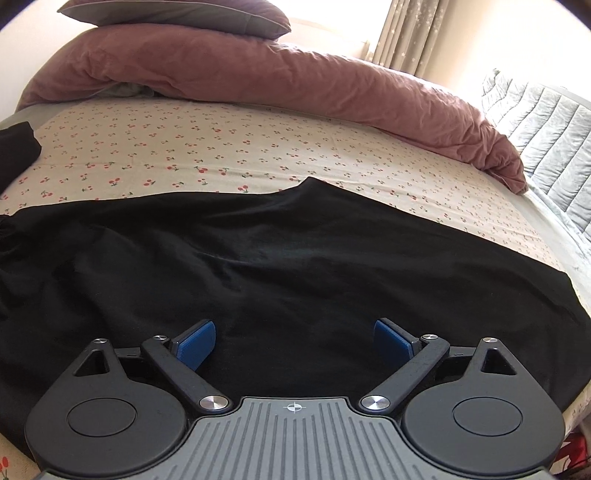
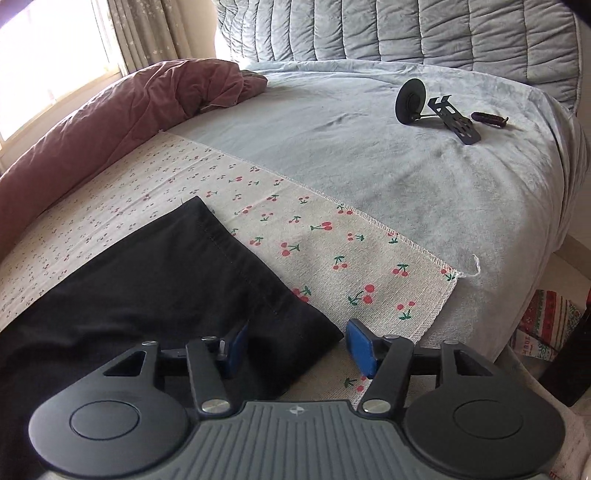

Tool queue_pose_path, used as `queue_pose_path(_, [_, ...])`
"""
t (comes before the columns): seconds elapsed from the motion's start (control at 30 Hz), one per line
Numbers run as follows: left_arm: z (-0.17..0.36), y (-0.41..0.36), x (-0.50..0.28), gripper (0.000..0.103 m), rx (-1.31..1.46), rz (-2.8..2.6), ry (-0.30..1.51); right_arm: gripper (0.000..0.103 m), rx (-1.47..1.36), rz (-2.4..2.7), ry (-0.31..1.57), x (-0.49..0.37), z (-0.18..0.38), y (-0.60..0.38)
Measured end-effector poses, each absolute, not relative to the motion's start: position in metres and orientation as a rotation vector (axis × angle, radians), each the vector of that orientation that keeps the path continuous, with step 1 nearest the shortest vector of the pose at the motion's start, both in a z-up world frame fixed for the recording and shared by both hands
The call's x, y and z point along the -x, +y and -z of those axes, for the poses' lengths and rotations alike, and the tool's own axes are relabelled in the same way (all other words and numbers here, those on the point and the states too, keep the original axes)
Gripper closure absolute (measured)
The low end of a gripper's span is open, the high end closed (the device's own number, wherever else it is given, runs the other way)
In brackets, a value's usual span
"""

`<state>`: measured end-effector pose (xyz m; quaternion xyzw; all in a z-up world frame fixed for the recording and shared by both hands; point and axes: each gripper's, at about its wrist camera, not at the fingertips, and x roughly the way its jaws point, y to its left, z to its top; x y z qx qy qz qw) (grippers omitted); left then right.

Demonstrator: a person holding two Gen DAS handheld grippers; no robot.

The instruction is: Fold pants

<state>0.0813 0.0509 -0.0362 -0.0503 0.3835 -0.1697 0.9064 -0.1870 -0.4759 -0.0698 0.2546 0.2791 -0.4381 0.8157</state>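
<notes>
Right wrist view: my right gripper [image 2: 295, 349], fingers spread, straddles the pants [image 2: 155, 280] hem corner; left gripper [image 1: 294, 345], also spread, hovers over them. Next, I pinch.

Pants [image 1: 277, 266] spread flat across near part of cherry-print sheet [image 1: 221, 147]. Rolled duvet [image 1: 258, 74] along far edge of sheet; pillow [image 1: 177, 14] on top of duvet at left. Left gripper [image 1: 294, 343] over pants. Right gripper [image 2: 295, 347] at pants hem corner [image 2: 317, 332]. Blanket [image 2: 406, 166] right of sheet; bracket with disc [image 2: 436, 107] on blanket. Quilted headboard [image 2: 406, 29] behind blanket.
</notes>
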Motion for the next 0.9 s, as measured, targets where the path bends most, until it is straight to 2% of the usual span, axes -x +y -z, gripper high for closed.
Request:
queue_pose_path(0.07, [0.036,0.050,-0.080,0.008,0.098,0.359,0.788,0.068,-0.500,0.929,0.613,0.180,0.069,-0.470])
queue_pose_path(0.1, [0.036,0.050,-0.080,0.008,0.099,0.362,0.788,0.086,-0.504,0.916,0.612,0.178,0.069,-0.469])
queue_pose_path(0.13, [0.035,0.050,-0.080,0.008,0.100,0.363,0.788,0.098,-0.515,0.903,0.608,0.177,0.067,-0.467])
queue_pose_path(0.5, [0.037,0.048,-0.087,0.008,0.216,0.443,0.804,0.098,-0.401,0.703,0.474,0.142,0.016,-0.412])
queue_pose_path(0.9, [0.044,0.021,-0.098,0.011,0.329,0.580,0.824,0.098,-0.241,0.287,0.566,0.049,0.003,-0.310])
